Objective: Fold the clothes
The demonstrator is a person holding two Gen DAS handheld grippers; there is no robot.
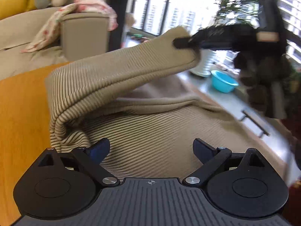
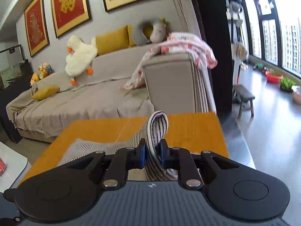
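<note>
My right hand-held gripper (image 2: 152, 155) pinches a corner of the striped shirt (image 1: 150, 131) and lifts it so it can fold over. My left hand-held gripper (image 1: 151, 150) is wide open and holds nothing. The shirt lies on the orange desk (image 1: 22, 113).

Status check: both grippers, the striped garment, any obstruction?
Left gripper open, empty, over striped garment. Right gripper shut on a fold of it, lifted off the orange table. Nothing in the way.

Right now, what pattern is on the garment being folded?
Fine dark stripes on beige ribbed knit garment; clearest in the left wrist view.
</note>
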